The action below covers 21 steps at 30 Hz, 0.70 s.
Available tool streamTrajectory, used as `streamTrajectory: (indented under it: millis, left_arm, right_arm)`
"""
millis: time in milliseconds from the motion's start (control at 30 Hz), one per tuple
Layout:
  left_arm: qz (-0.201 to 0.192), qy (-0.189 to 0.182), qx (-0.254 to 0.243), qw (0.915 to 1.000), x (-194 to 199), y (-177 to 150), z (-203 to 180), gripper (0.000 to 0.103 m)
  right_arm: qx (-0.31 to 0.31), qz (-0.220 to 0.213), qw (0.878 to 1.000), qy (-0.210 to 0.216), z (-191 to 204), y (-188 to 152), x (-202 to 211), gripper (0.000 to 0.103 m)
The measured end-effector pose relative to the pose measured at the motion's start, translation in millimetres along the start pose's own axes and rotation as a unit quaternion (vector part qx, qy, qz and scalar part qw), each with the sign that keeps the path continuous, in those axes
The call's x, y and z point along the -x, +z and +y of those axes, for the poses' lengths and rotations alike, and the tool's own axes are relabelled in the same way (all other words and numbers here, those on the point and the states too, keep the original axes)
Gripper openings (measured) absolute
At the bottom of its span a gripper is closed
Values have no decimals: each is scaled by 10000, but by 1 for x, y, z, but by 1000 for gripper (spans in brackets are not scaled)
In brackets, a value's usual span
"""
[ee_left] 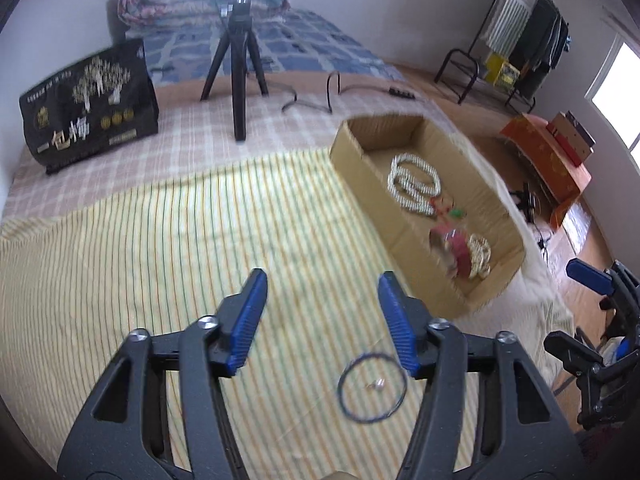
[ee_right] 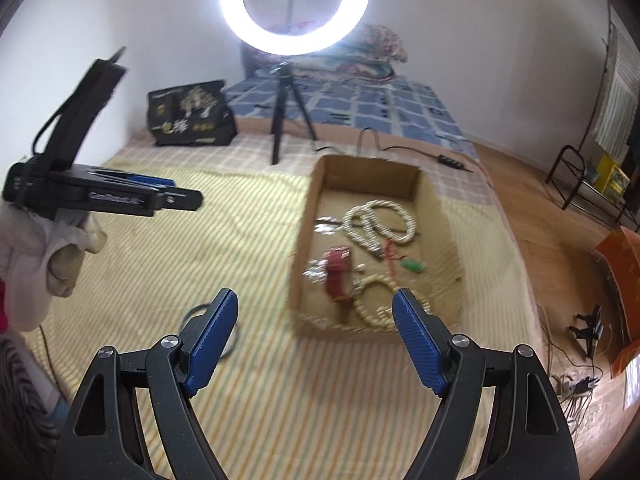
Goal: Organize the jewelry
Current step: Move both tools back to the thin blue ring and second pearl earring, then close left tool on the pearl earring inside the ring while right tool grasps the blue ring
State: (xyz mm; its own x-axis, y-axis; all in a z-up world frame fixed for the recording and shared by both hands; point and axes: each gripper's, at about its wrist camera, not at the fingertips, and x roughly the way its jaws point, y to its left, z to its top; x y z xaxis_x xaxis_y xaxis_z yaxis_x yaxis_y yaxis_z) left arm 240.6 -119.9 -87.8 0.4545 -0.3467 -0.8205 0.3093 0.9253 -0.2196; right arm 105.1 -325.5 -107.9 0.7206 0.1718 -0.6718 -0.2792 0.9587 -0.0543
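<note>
From where I stand, both tools hang over a bed covered with a yellow striped sheet (ee_left: 160,248). The left tool (ee_left: 322,320) has its blue pads apart with only sheet showing between them; it grasps nothing. A thin dark cord ring (ee_left: 372,388) lies flat on the sheet just below its right-hand pad, which cuts off part of the loop, and a tiny pale bit sits inside the ring, too small to identify.

The right tool (ee_right: 316,340) is released as well, jaws wide, nothing between them. Its left-hand pad hides most of that same dark ring, and its right-hand pad covers part of a cream bead bracelet (ee_right: 374,300).

That bracelet lies in the near end of a shallow cardboard box (ee_right: 304,240) resting on the bed. Farther in lies a long cream bead necklace (ee_right: 380,224), looped over itself. Between them sit a red band (ee_right: 338,272), something small and green on a red string (ee_right: 412,266), and a few silvery pieces, all smeared by blur so I cannot say what they are.

A white-gloved hand (ee_right: 44,264) holds the left tool at the edge of the right view. Behind the box stand a ring light (ee_right: 294,4) on a black tripod (ee_right: 286,120) and a black bag (ee_left: 90,104).
</note>
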Motion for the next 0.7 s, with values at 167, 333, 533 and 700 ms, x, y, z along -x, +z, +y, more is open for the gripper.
streamTrajectory:
  millis: [167, 333, 533, 700]
  left_arm:
    - [352, 23, -135, 9993, -10, -21, 4, 40]
    - [480, -1, -279, 9985, -9, -36, 4, 32]
    - [651, -72, -306, 9974, -12, -48, 8, 19]
    - [824, -131, -260, 9962, -20, -55, 11, 13]
  right_arm:
    - [59, 392, 9989, 236, 25, -13, -15, 79]
    - [-70, 795, 9950, 605, 41, -24, -42, 72]
    - [358, 1101, 9895, 861, 60, -32, -64, 33]
    - [400, 1282, 9855, 1038, 65, -35, -77, 25]
